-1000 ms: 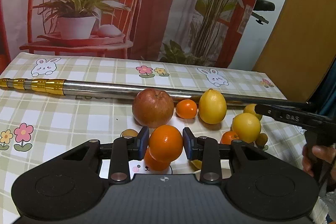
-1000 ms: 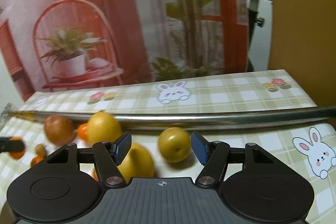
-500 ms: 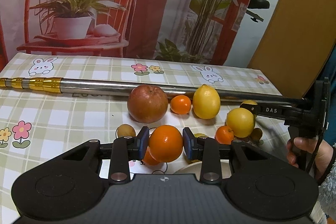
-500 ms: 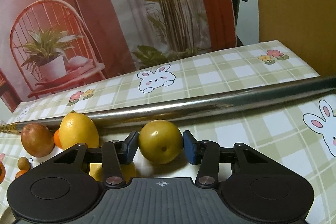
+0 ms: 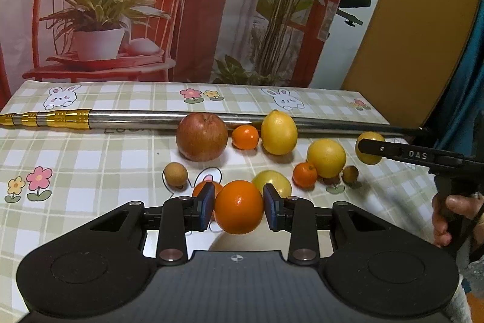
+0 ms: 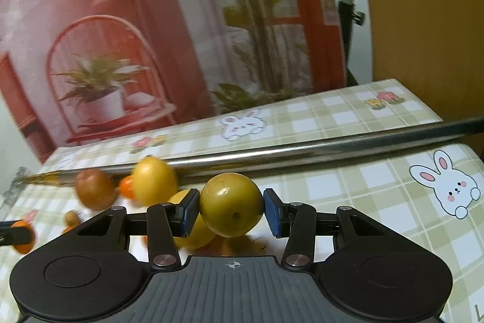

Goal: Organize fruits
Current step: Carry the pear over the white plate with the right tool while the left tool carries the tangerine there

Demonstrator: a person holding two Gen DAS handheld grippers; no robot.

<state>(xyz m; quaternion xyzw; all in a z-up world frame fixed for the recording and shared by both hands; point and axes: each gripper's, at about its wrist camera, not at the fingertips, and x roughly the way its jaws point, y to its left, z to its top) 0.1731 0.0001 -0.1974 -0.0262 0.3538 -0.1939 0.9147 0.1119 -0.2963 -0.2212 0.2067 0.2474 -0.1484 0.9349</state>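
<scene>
Pear (image 6: 231,205) lifted; pole (image 6: 302,153) behind.

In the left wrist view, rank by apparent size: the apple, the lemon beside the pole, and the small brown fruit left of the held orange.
1. Apple, largest.
2. Lemon, clearly smaller than the apple at a similar distance.
3. Small brown fruit, smallest, though nearer the camera.

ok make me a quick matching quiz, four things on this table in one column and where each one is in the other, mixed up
Things:
1. orange
2. yellow-green fruit
3. apple
4. metal pole

Places:
A. lying across the table behind the fruit
B. between the left tool's pads
C. on the cloth, left of a small tangerine
D. between the right tool's pads

Pairs: 1-B, 2-D, 3-C, 4-A
</scene>
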